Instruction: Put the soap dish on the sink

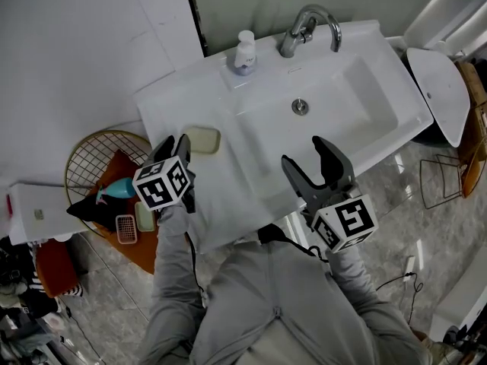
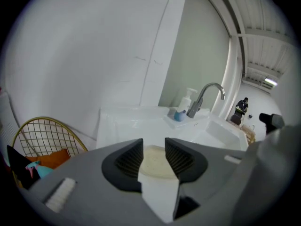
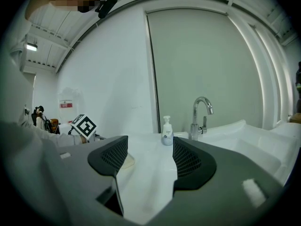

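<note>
Bottle (image 1: 244,52) label's too small for us to read. Left hand-held gripper (image 1: 174,144) tilts down, released, over the dish (image 1: 201,140) lying on the sink (image 1: 183,97), basin's 9 o'clock. Right hand-held gripper (image 1: 303,150) is near level, released, empty.

Sink (image 1: 228,181) deck, centre-left of frame: bare strip between soap dish (image 1: 201,140) and basin, passable. Upper centre blocked by soap bottle (image 1: 244,52) and faucet (image 1: 308,27). Wire basket (image 1: 99,166) crowds lower left; its gap to the deck is unclear.

Left gripper (image 1: 173,144), right gripper (image 1: 302,150): jaws apart
</note>
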`<state>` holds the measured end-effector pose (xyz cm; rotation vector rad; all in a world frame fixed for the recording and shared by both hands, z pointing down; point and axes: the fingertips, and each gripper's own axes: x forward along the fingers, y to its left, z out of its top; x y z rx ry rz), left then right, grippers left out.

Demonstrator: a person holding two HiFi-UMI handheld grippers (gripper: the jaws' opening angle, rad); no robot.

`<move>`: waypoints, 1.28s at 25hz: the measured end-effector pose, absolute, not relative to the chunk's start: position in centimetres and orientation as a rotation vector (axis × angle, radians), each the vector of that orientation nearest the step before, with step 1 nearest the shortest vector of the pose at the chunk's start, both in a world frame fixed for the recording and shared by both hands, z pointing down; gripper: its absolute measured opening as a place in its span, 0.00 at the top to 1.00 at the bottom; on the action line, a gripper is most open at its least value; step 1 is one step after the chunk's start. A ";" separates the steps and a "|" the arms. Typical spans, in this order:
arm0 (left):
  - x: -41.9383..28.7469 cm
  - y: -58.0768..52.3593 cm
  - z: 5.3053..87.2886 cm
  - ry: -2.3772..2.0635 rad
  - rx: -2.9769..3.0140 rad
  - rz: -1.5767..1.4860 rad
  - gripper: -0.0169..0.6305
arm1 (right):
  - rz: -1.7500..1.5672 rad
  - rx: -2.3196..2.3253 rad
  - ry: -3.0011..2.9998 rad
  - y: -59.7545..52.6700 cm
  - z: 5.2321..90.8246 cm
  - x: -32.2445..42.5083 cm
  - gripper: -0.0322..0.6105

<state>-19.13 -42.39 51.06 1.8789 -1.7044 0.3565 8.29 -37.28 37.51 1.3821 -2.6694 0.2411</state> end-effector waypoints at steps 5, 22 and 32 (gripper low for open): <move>-19.3 -40.9 49.0 -1.745 1.935 0.319 0.66 | 0.228 1.366 -2.687 -36.7 37.1 7.4 0.48; -19.6 -34.5 42.4 -1.901 2.120 0.203 0.63 | 0.187 1.346 -2.718 -34.5 35.9 5.0 0.48; -19.8 -30.6 39.7 -1.998 2.201 0.225 0.63 | 0.181 1.370 -2.731 -33.4 35.5 4.8 0.48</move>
